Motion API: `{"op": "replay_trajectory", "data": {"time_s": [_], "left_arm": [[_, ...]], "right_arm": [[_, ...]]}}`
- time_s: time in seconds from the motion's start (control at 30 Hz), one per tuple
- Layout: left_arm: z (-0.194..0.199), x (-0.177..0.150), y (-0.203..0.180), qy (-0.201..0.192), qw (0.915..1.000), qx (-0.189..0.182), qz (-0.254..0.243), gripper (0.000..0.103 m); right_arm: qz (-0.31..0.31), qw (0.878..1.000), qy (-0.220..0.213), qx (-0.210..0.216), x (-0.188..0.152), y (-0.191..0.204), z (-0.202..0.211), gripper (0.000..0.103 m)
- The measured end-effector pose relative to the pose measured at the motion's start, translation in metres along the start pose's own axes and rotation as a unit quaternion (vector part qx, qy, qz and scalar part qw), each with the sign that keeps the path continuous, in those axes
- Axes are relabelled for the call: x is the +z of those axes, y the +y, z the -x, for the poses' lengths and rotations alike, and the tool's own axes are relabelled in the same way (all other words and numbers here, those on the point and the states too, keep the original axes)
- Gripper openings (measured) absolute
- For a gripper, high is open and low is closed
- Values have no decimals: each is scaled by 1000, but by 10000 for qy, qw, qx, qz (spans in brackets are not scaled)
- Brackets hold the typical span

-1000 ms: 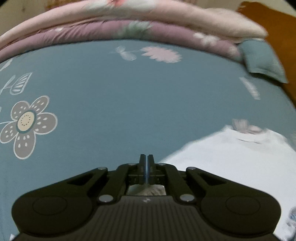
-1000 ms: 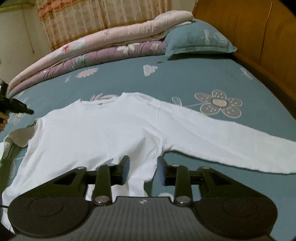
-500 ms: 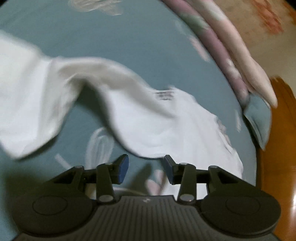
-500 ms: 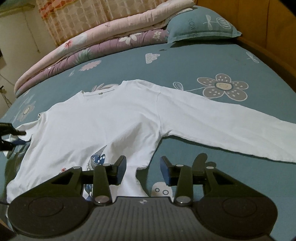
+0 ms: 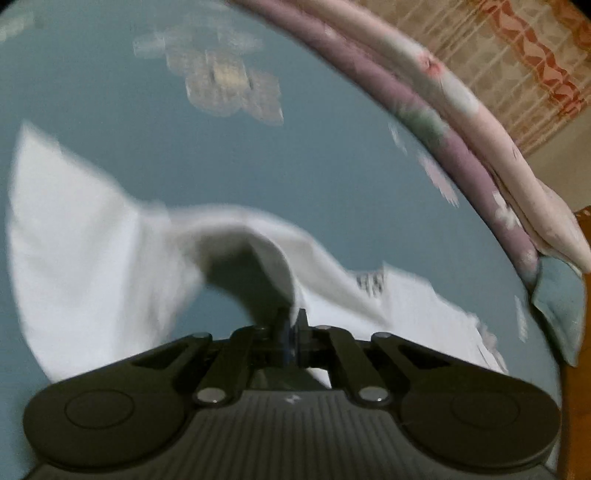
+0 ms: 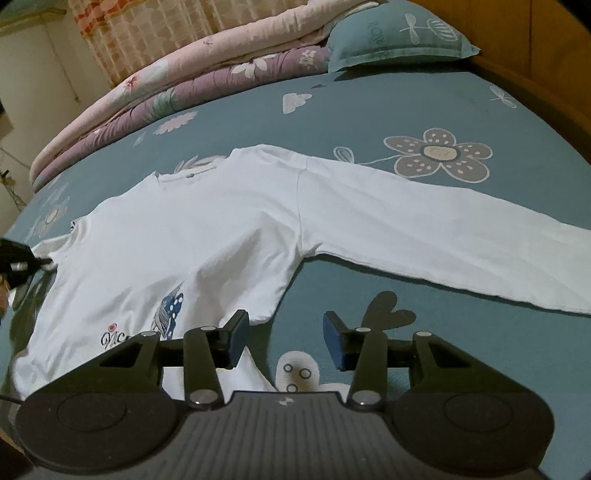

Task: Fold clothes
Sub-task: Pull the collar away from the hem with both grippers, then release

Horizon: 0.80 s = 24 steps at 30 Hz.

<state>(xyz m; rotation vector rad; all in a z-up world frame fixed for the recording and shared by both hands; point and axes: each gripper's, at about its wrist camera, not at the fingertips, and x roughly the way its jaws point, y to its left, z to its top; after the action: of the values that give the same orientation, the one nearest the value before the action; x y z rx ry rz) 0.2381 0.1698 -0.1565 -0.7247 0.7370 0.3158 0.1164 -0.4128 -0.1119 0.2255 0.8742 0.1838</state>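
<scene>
Your left gripper (image 5: 292, 325) is clenched on a fold of the white long-sleeved shirt (image 6: 207, 236), pinching the fabric near the sleeve so that it arches up off the bed (image 6: 388, 110) in front of the fingers; that view is blurred, so you cannot tell exactly which edge you hold. From the right wrist view, the same gripper shows at the far left edge, touching the shirt's sleeve end. Your right gripper (image 6: 286, 338) is released, its blue-padded fingers (image 6: 239, 334) spread apart and hovering just above the shirt's side seam below the armpit, touching nothing. The shirt lies face up across the teal flowered bed sheet, its other sleeve stretched flat out to the right, a small printed motif near its hem. Folded pink and purple quilts (image 6: 192, 74) and a teal pillow (image 6: 395, 33) lie along the far side of the bed.
</scene>
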Motion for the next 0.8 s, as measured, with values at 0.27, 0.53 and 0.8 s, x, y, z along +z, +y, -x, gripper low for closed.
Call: {"op": "replay_trajectory", "data": {"time_s": [0.27, 0.53, 0.8], "left_arm": [[10, -15, -12, 424, 9988, -132, -212, 11], [58, -82, 5, 1266, 9885, -735, -383, 32], [93, -130, 38, 1576, 9765, -1350, -583, 43]], "right_arm": [[-120, 9995, 203, 192, -3, -10, -15, 54], [-857, 9941, 365, 555, -30, -36, -17, 54], [-1034, 9883, 247, 1090, -64, -36, -8, 55]]}}
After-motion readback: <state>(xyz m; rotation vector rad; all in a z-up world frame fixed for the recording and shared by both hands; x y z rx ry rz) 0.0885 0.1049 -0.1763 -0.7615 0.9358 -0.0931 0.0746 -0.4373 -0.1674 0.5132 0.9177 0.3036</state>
